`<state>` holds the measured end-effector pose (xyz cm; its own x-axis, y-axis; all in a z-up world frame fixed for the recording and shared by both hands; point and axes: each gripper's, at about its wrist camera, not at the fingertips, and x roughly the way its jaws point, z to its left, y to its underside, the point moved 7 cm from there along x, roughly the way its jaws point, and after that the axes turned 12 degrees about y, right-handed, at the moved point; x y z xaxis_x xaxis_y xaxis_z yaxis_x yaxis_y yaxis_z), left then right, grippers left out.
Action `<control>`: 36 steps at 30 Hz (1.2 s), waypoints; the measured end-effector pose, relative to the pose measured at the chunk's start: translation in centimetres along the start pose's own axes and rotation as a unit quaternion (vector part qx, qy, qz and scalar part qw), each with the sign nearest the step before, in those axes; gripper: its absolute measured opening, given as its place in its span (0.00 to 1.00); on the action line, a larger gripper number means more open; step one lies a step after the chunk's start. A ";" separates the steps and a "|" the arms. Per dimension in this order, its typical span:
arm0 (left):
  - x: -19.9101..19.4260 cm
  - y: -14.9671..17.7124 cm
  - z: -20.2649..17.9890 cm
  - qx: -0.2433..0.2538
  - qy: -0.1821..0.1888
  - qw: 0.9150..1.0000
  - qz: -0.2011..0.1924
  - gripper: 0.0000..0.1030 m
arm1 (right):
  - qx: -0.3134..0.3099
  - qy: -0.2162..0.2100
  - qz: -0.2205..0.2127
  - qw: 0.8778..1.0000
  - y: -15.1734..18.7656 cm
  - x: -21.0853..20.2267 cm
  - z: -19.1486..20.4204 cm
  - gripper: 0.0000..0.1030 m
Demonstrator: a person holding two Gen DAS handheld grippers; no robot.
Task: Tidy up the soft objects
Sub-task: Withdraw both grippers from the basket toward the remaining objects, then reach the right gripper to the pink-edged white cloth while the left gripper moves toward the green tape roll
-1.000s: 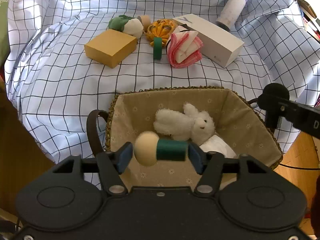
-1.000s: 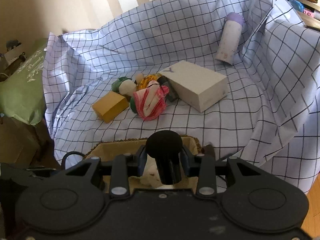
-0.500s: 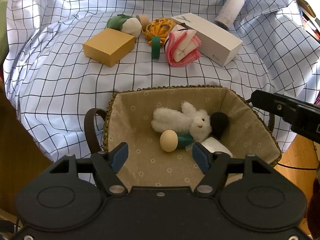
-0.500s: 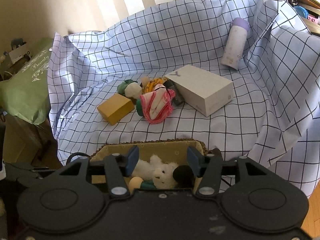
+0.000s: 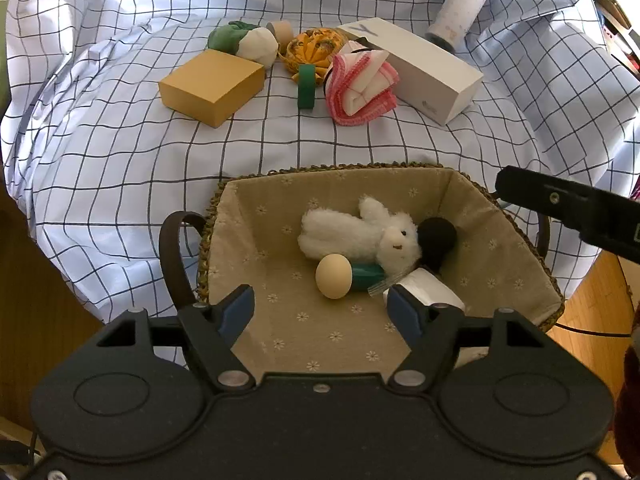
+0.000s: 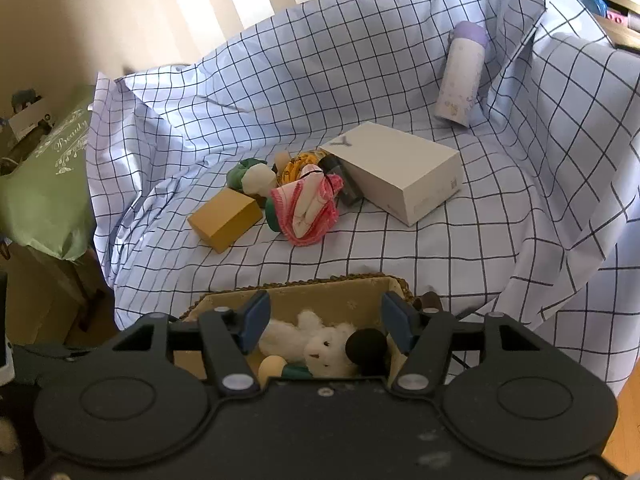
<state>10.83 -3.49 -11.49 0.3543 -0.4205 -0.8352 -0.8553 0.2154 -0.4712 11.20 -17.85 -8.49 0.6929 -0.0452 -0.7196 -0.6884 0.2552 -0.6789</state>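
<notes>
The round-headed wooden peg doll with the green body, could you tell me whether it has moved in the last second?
Yes. The wooden peg doll has dropped from between the left gripper's opening jaws into the fabric-lined wicker basket, lying against the white plush bunny.

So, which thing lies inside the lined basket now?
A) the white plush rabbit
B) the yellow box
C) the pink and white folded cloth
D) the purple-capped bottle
A: the white plush rabbit lies on the basket lining, while the folded cloth, the yellow box and the bottle are all out on the checked sheet.
</notes>
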 end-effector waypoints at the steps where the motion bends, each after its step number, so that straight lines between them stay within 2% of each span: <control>1: 0.0 0.0 0.0 0.001 0.000 1.000 0.000 0.67 | 0.002 -0.001 0.001 1.000 0.0 0.0 0.0 0.60; 11: 0.1 -0.5 0.1 0.003 0.000 1.000 0.000 0.67 | -0.002 0.005 -0.009 1.000 -1.0 0.6 0.1 0.62; 21: 0.2 -1.1 0.6 -0.001 -0.005 1.000 -0.002 0.67 | -0.004 0.016 -0.033 0.999 -4.0 2.4 1.1 0.65; 30: -0.5 -3.2 1.6 -0.009 -0.011 0.999 -0.031 0.67 | -0.003 0.023 -0.047 0.999 -7.2 5.6 3.9 0.68; 36: -0.4 -4.1 2.4 -0.018 -0.014 0.999 -0.039 0.67 | -0.030 0.035 -0.060 0.997 -8.9 8.2 6.3 0.69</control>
<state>15.08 -2.09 -9.92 0.4307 -0.4091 -0.8045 -0.8378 0.1502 -0.5249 24.35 -14.43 -7.38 0.7556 -0.1387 -0.6401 -0.6152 0.1851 -0.7663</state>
